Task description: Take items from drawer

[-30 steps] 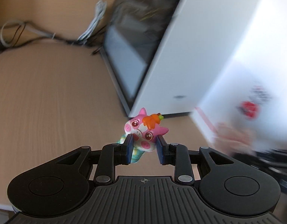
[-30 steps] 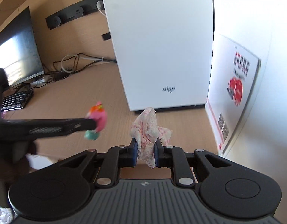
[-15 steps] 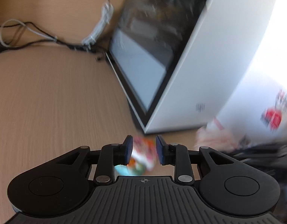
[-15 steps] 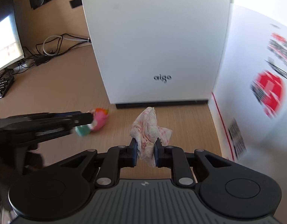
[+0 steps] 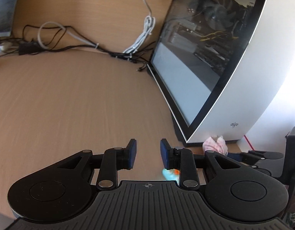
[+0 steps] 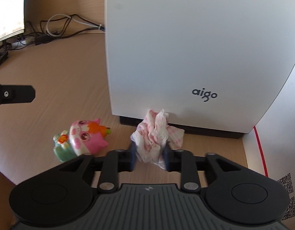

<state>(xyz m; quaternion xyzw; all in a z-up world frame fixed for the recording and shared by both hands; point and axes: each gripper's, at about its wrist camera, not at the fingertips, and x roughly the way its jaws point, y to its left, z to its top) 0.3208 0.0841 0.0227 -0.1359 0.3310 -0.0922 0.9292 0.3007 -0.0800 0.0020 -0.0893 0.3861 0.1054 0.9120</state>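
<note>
- Pink pig-faced plastic toy w/ orange carrot [image 6: 84, 140]: earlier clamped in left gripper [image 5: 148, 154], now lying on tan wooden desk [image 6: 51, 88].
- Right gripper [image 6: 149, 158] lowered; jaws opening, crumpled pink-white tissue [image 6: 156, 134] between them.

1. "aigo" in dark lowercase letters on the lower front of the white PC case [image 6: 185, 57]; also visible, small, in the left wrist view.
2. QR codes [image 6: 286, 180] on the white board at right; content not readable.
3. No other text is legible.
</note>
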